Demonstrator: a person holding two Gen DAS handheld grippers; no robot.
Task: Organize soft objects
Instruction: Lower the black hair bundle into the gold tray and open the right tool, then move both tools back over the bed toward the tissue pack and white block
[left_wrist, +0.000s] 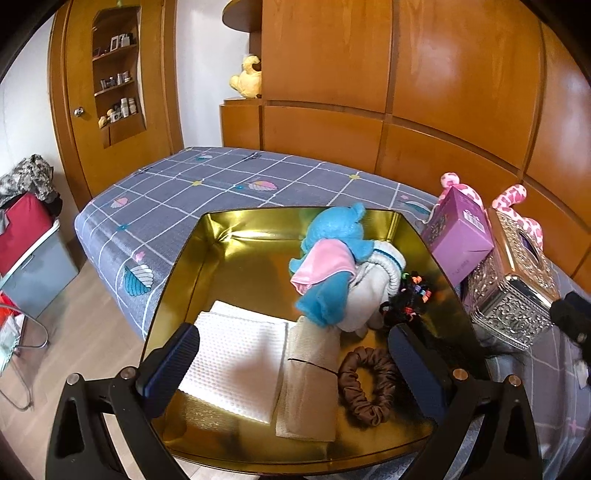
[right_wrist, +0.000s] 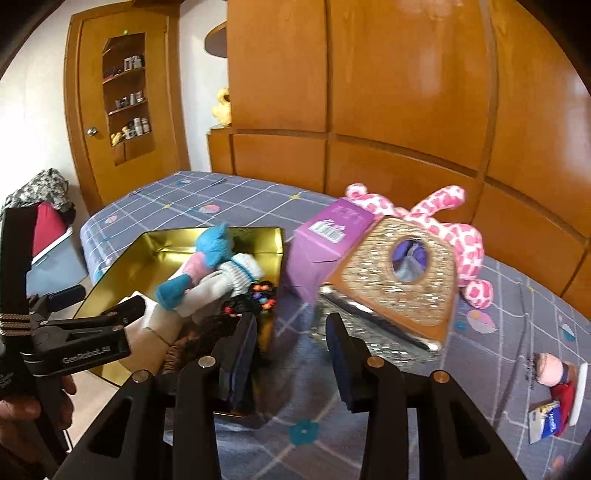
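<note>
A gold tin box sits on the bed. It holds a blue plush toy with a pink cloth, rolled white socks, a black hair tie bundle, a white folded cloth, a beige folded cloth and a brown scrunchie. My left gripper is open and empty above the tin's near part. My right gripper is open and empty, over the bed beside the tin's right wall. A pink spotted plush lies behind the boxes.
A purple carton and an ornate metal tissue box stand right of the tin. A small doll and a packet lie at the far right on the checked bedsheet. Wooden wardrobe panels stand behind. A grey bin stands on the floor at left.
</note>
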